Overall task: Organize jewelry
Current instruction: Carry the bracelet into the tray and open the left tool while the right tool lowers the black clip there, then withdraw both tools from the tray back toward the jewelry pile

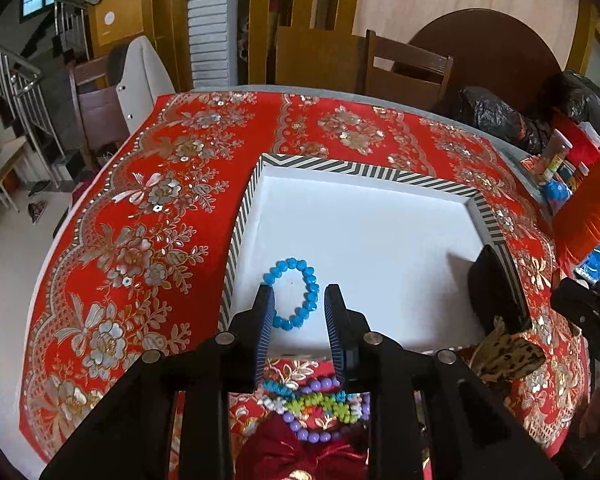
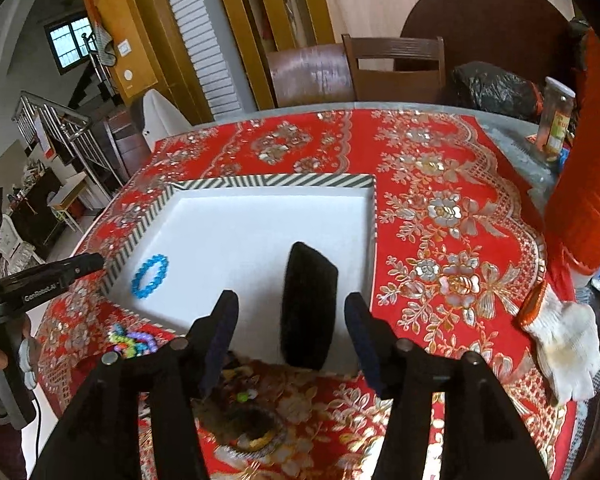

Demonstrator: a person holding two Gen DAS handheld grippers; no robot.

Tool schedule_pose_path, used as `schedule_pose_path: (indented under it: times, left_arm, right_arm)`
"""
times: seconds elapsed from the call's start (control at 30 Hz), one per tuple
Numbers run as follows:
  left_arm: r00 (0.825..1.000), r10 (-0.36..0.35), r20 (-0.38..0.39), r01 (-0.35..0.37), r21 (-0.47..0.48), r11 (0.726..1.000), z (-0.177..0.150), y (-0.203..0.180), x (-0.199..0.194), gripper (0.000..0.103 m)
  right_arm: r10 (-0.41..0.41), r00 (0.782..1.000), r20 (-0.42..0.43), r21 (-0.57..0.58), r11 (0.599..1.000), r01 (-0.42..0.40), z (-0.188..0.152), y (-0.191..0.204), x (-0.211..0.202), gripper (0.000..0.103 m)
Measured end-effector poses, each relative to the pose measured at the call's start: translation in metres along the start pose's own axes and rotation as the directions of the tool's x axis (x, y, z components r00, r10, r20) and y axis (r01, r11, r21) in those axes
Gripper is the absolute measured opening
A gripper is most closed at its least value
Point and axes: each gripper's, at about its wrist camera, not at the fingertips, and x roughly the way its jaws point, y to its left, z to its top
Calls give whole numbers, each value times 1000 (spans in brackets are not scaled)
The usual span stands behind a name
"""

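Note:
A white tray with a striped rim [image 1: 364, 170] [image 2: 268, 180] sits on the red floral tablecloth. A blue bead bracelet [image 1: 288, 266] [image 2: 150, 276] lies in its near left corner. My left gripper [image 1: 296, 292] hangs open above it, pads clear of the beads. A black oblong pouch [image 2: 308, 308] [image 1: 496, 292] lies in the tray's near right part. Over the pouch my right gripper [image 2: 290, 300] is open, with its fingers wide of the pouch on both sides. Colourful bead bracelets [image 1: 312, 400] [image 2: 134, 342] lie on the cloth in front of the tray.
A red bow [image 1: 300, 456] and a leopard-print piece [image 1: 504, 356] lie near the front edge. A white work glove [image 2: 560, 340] lies at the right. An orange-red container [image 2: 588, 180], a jar [image 2: 556, 120] and black bags [image 2: 492, 84] crowd the far right. Chairs stand behind the table.

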Motion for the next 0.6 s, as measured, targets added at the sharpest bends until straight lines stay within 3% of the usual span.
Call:
schedule_pose_path:
  times: [0.6]
  left_arm:
    - [999,20,41,-21,38,999,-32,-15,-39,23]
  right_arm:
    - [61,998,12,-43,997,-60,-28,32,-25,63]
